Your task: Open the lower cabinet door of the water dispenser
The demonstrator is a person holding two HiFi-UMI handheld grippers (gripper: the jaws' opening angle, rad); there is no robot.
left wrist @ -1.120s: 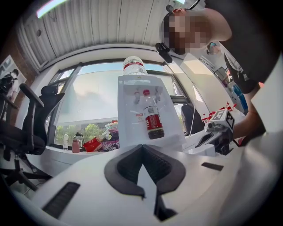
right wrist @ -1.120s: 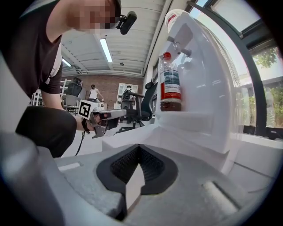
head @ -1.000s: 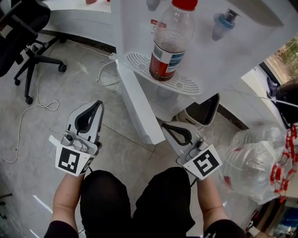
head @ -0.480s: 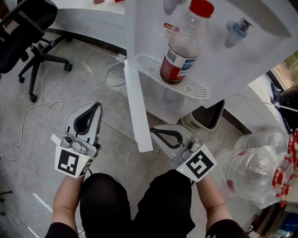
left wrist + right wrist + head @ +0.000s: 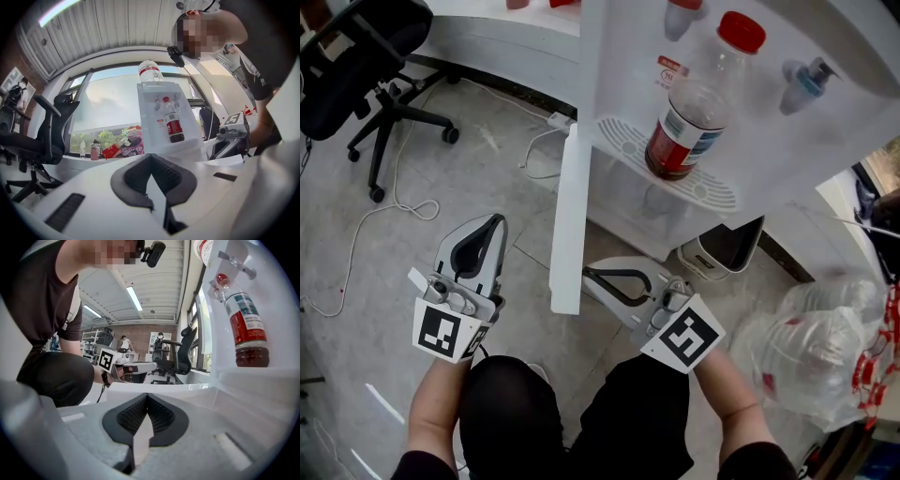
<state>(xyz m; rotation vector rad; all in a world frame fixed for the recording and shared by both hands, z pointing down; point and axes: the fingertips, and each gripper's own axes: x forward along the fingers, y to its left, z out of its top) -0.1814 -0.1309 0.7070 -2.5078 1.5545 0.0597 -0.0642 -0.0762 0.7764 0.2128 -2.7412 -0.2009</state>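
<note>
The door (image 5: 565, 225) of the dispenser (image 5: 759, 141) stands swung open in the middle of the head view. We see its thin edge, and it sticks out toward 6 o'clock. The right gripper (image 5: 588, 273) has its jaws pressed together with nothing in them. Its tip is right at the door's inner side, near the low end. I cannot tell if it touches. The left gripper (image 5: 494, 221) is at 8 o'clock from the door, well apart, with its jaws pressed together and empty too. A bottle (image 5: 694, 112) stands on the tray (image 5: 622, 142) at 1 o'clock.

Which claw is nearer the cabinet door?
Right. The right claw sits just beside the door at its free end, contact unclear. The left claw is off to the door's left, clearly apart.
</note>
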